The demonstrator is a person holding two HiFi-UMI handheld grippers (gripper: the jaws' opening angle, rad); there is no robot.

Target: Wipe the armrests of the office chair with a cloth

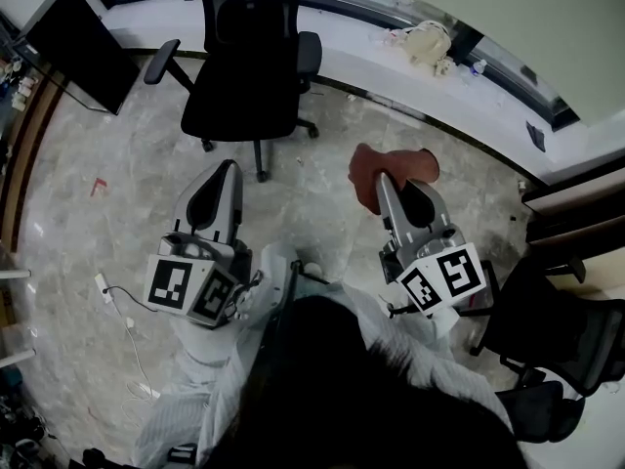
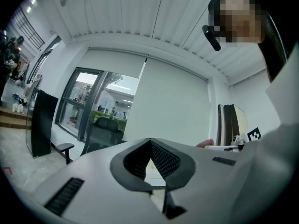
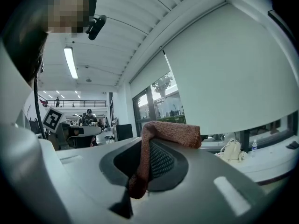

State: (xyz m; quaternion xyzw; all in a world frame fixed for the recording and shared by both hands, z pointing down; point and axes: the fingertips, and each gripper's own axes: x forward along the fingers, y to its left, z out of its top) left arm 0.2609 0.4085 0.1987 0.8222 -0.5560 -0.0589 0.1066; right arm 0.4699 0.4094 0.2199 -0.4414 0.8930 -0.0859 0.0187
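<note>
The black office chair [image 1: 244, 66] stands on the marble floor ahead of me, its armrests [image 1: 161, 62] sticking out on both sides. My left gripper [image 1: 231, 167] points toward it from short of its base, shut with nothing held. In the left gripper view the jaws of this gripper [image 2: 149, 141] meet at the tips, and the chair [image 2: 103, 130] shows dark beyond them. My right gripper [image 1: 379, 177] is shut on a reddish-brown cloth [image 1: 395, 169], held in the air to the right of the chair. The cloth [image 3: 170, 132] drapes over the jaw tips of that gripper [image 3: 147, 141].
A black screen panel [image 1: 83, 52] stands at the far left. A window ledge [image 1: 371, 57] behind the chair carries a white bag [image 1: 425, 42]. A second black chair [image 1: 557, 340] is close at my right. A white cable [image 1: 117, 306] lies on the floor at the left.
</note>
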